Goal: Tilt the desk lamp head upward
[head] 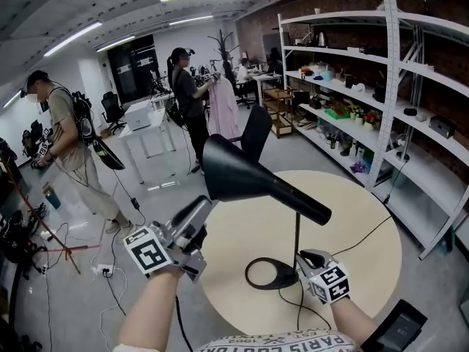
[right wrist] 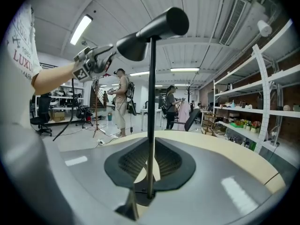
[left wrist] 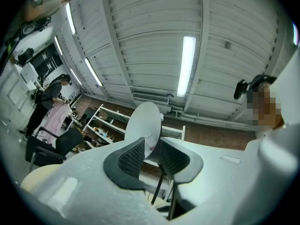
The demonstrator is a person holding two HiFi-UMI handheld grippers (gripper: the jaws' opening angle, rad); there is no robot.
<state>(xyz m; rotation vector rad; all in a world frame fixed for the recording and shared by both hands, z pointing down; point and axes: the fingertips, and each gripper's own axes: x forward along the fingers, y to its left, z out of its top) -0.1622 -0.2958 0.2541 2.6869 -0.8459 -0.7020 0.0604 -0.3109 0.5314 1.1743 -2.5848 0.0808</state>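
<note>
A black desk lamp stands on a round beige table (head: 366, 218): a cone head (head: 249, 176), a thin pole (head: 296, 229) and a ring base (head: 269, 273). The head is tilted, its wide mouth towards me at the left. My left gripper (head: 204, 210) is shut on the rim of that mouth; in the left gripper view the pale inside of the lamp head (left wrist: 143, 123) sits between the pads of the left gripper (left wrist: 151, 150). My right gripper (head: 303, 258) is shut on the pole just above the base, and the pole (right wrist: 150, 125) runs up between the jaws of the right gripper (right wrist: 149, 165) to the head (right wrist: 152, 28).
White shelving (head: 388, 94) full of small items runs along the right. A lamp cable (head: 363, 235) trails over the table. A black chair (head: 254, 133) stands beyond the table. Two people (head: 69, 149) (head: 187, 101) stand at the back left. A dark device (head: 399, 328) lies bottom right.
</note>
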